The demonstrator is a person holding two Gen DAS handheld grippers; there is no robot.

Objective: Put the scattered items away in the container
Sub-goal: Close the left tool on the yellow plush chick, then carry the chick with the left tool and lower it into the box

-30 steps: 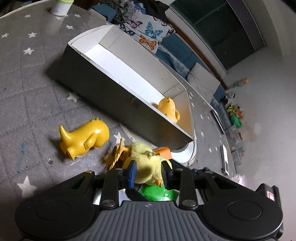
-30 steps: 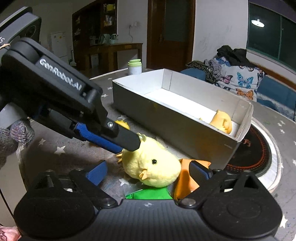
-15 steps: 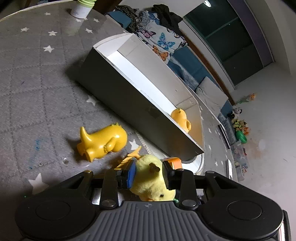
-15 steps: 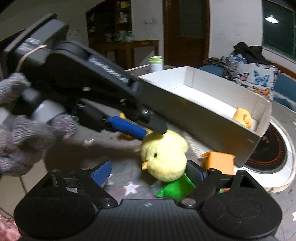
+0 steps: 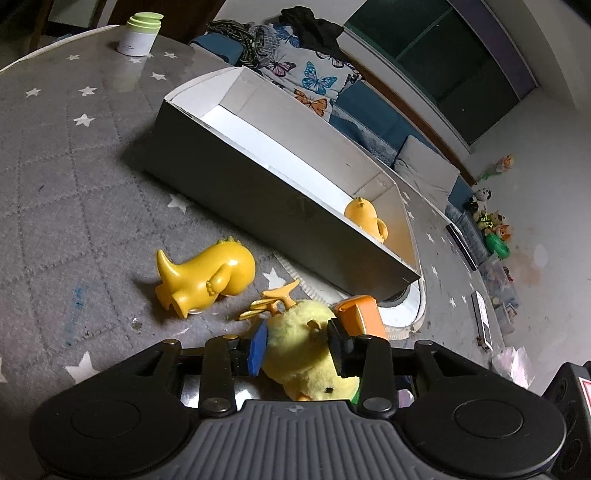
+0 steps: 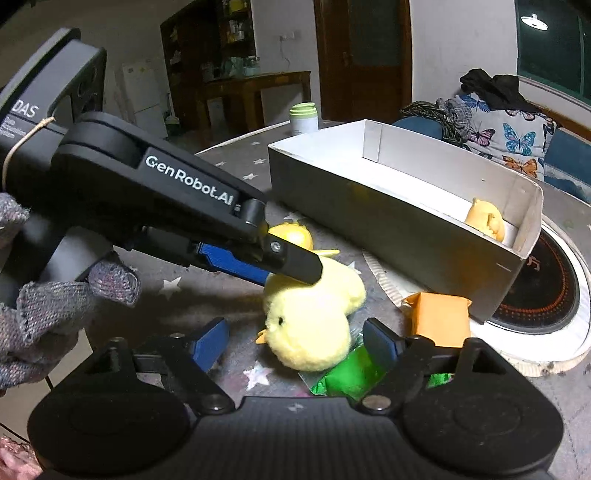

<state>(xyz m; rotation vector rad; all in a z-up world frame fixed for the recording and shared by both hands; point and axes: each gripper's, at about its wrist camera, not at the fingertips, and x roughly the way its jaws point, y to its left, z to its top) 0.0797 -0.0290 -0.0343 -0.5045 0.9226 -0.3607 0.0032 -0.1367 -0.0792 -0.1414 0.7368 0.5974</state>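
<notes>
The left gripper (image 5: 298,345) is clenched on the plush chick (image 6: 310,317), pinching its soft body just in front of the white box (image 5: 258,192), probably to carry it in beside the 1 yellow toy (image 5: 365,218) already inside. The right gripper (image 6: 295,341) hangs spread and empty around the chick, while the yellow dinosaur (image 5: 207,275) and orange block (image 6: 437,319) lie outside the box's near wall.

Green-lidded jar (image 5: 139,34), butterfly-print cushion (image 5: 303,75)

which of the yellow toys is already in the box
The small yellow duck at the far right end of the white box. The plush chick is clamped in the left gripper, and the hard yellow dinosaur lies on the table.
</notes>
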